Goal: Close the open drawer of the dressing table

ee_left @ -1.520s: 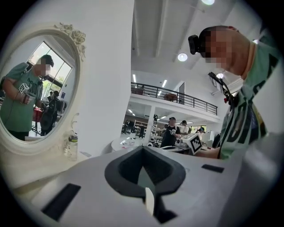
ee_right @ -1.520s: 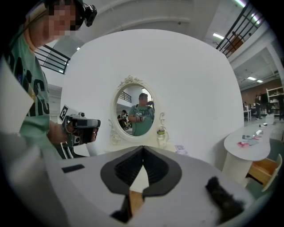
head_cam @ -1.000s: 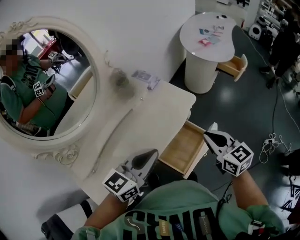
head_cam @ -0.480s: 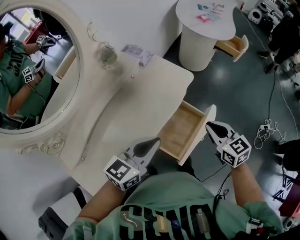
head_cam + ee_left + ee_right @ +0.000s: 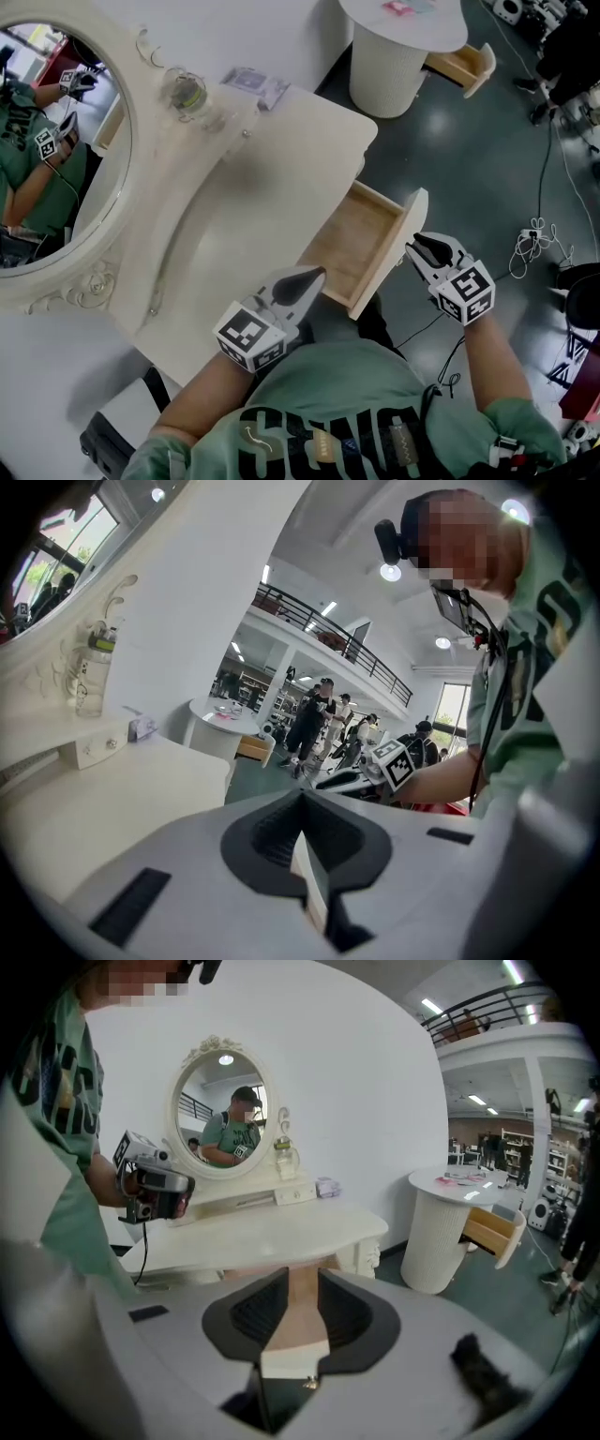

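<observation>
Two grippers flank the open drawer [image 5: 361, 246] of the dressing table [image 5: 253, 187]: left gripper [image 5: 305, 278] clenched, empty; right gripper [image 5: 419, 251] jaws have just been opening, grasping nothing, drawer front directly ahead.

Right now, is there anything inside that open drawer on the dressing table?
The drawer shows only its bare wooden bottom; nothing lies in the part pulled out. Any part of it still under the tabletop is covered and cannot be seen.

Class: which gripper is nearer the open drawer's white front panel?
Right. The right gripper is at the front panel, whose edge shows between its just-opening jaws; the left gripper hangs beside the drawer's side wall.
</observation>
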